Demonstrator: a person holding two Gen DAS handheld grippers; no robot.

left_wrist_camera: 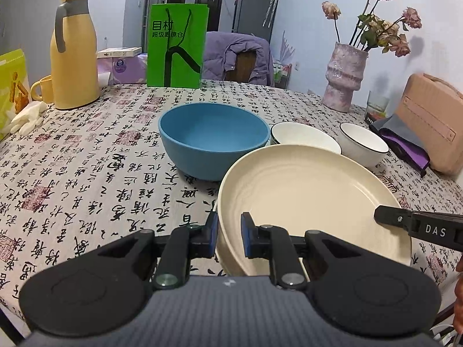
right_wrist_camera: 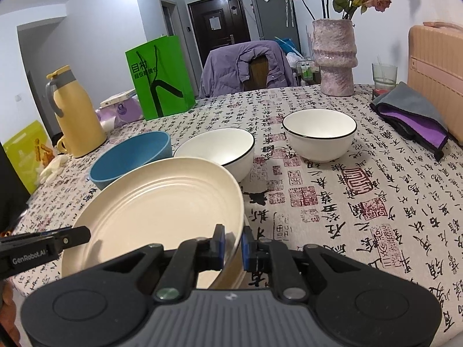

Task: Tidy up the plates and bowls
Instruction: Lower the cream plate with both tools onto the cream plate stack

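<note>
Both grippers hold the plate (left_wrist_camera: pixel 303 199) by opposite edges. The left gripper (left_wrist_camera: pixel 229 235) has its fingers clamped on the plate's left rim, one pad outside and one inside; the right gripper (right_wrist_camera: pixel 233 244) is clamped the same way on the right rim. A grip on each side likely keeps the wide, shallow plate from tipping, since one pinch at the rim would let it swing. The plate seems lifted, or at least tilted, off the surface (left_wrist_camera: pixel 86 173), its far edge higher in the right wrist view.

Taking the plate as landmark: the blue bowl (left_wrist_camera: pixel 212 138) sits just behind its left side, a white bowl (right_wrist_camera: pixel 220 150) just behind its far edge, and a second white bowl (right_wrist_camera: pixel 319 133) farther to the right, apart from the rest. The bowls stand upright and unstacked, so the sorting looks barely begun. The plate probably goes down first as a base or to one side, clear of the bowls.
</note>
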